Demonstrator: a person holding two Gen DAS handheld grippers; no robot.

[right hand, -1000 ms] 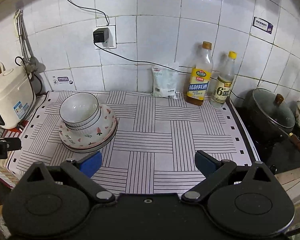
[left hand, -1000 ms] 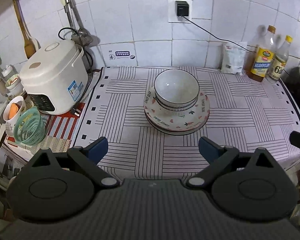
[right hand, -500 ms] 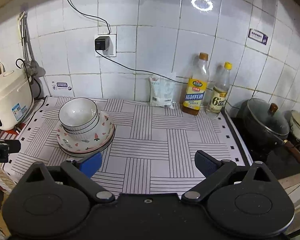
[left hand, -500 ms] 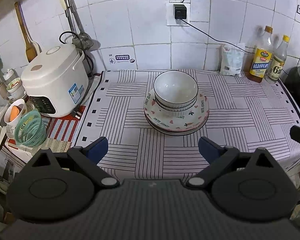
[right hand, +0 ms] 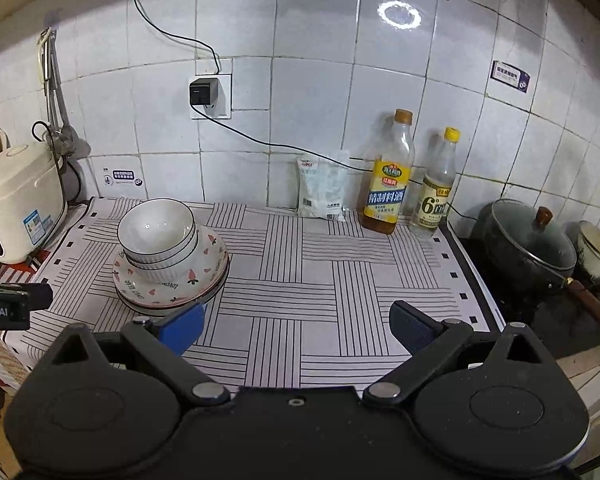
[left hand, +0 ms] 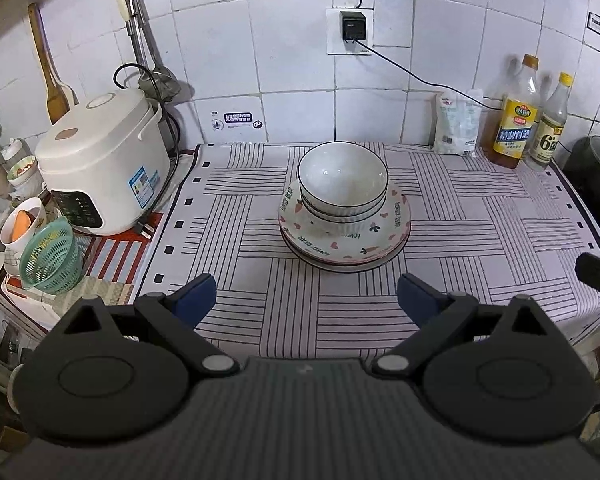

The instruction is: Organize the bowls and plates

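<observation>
White ribbed bowls (left hand: 343, 184) sit nested in a stack on patterned plates (left hand: 348, 245) in the middle of the striped cloth (left hand: 480, 216). The same stack shows at the left of the right wrist view, bowls (right hand: 157, 232) on plates (right hand: 204, 276). My left gripper (left hand: 306, 298) is open and empty, held back from the stack near the counter's front edge. My right gripper (right hand: 296, 326) is open and empty, to the right of the stack and also held back.
A white rice cooker (left hand: 100, 168) and a green basket (left hand: 50, 258) stand at the left. Two bottles (right hand: 386, 176) and a white packet (right hand: 322, 188) stand against the tiled wall. A black lidded pot (right hand: 528, 240) sits on the stove at right.
Both grippers have drawn back and up from the counter, so the stack looks smaller and more wall shows. The stack has not moved.
</observation>
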